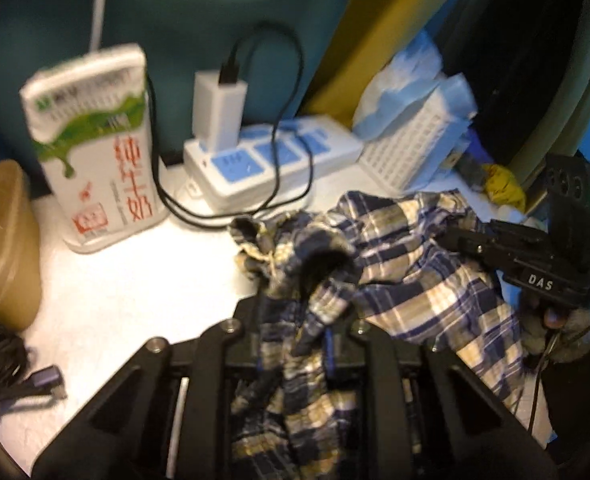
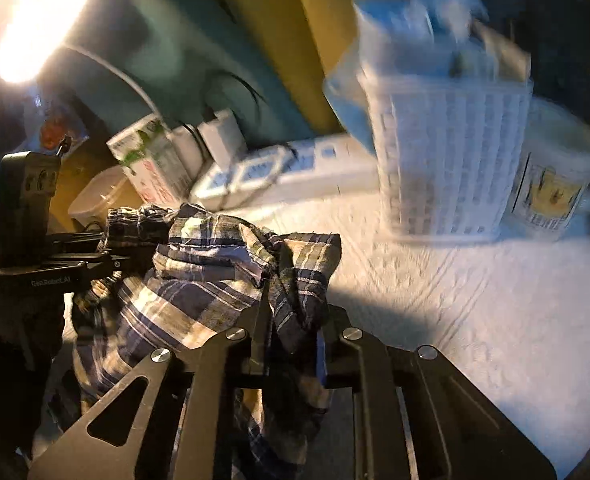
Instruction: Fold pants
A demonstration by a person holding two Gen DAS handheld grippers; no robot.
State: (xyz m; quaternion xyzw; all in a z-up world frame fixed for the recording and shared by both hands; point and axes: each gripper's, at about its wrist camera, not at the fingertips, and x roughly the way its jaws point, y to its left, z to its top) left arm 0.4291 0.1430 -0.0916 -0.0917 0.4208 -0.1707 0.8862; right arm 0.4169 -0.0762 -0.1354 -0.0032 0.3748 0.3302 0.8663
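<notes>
White socket strip [image 1: 279, 160], milk carton [image 1: 95, 152], basket [image 2: 443, 160]

Both wrist views look down close (sharing the pants [image 1: 407, 264]).

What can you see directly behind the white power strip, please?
Behind the power strip is the teal wall. A white charger is plugged into the strip, its black cable looping up against the wall. The charger covers the wall's base there.
</notes>
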